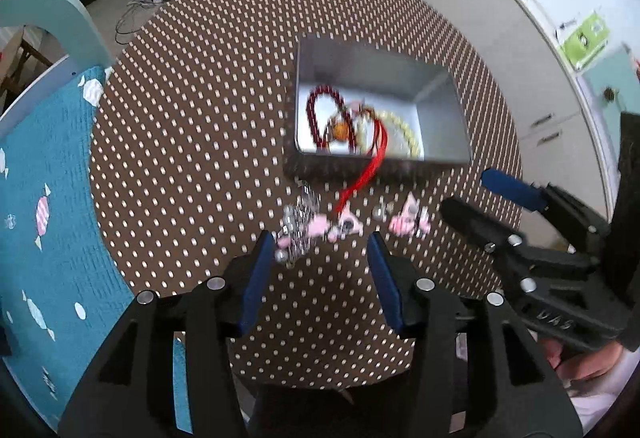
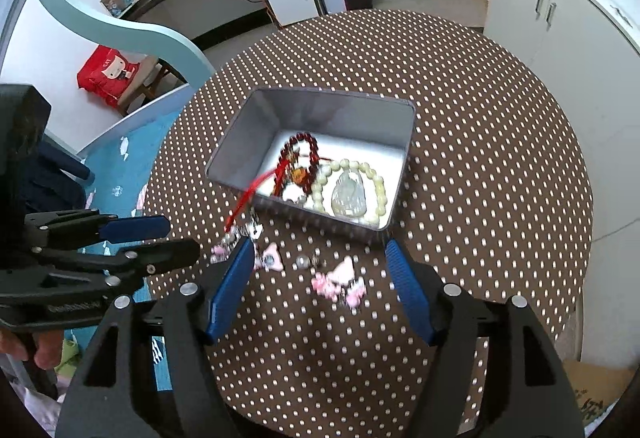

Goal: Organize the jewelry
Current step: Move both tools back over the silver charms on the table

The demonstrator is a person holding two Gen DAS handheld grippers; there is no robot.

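Note:
An open grey metal tin (image 1: pixel 440 85) (image 2: pixel 240 141) stands on the brown dotted tablecloth. It holds a dark red bead bracelet (image 1: pixel 316 109) (image 2: pixel 300 145) and a cream bead bracelet (image 1: pixel 404 129) (image 2: pixel 380 193) around a pale pendant (image 2: pixel 348 193). A red cord (image 1: pixel 360 177) (image 2: pixel 248 197) hangs over the tin's near wall. Pink bow pieces (image 1: pixel 408 220) (image 2: pixel 340 278) and a silver chain (image 1: pixel 298 222) lie on the cloth in front. My left gripper (image 1: pixel 320 250) (image 2: pixel 182 238) is open just short of the chain. My right gripper (image 2: pixel 320 250) (image 1: pixel 464 189) is open above the pink pieces, holding nothing.
The round table (image 1: pixel 200 117) (image 2: pixel 480 157) has a teal candy-print blanket (image 1: pixel 48 197) at its left and white cabinets (image 1: pixel 520 37) at its right. A cardboard box (image 2: pixel 592 390) sits low on the right. A person's hand (image 2: pixel 44 350) holds the left gripper.

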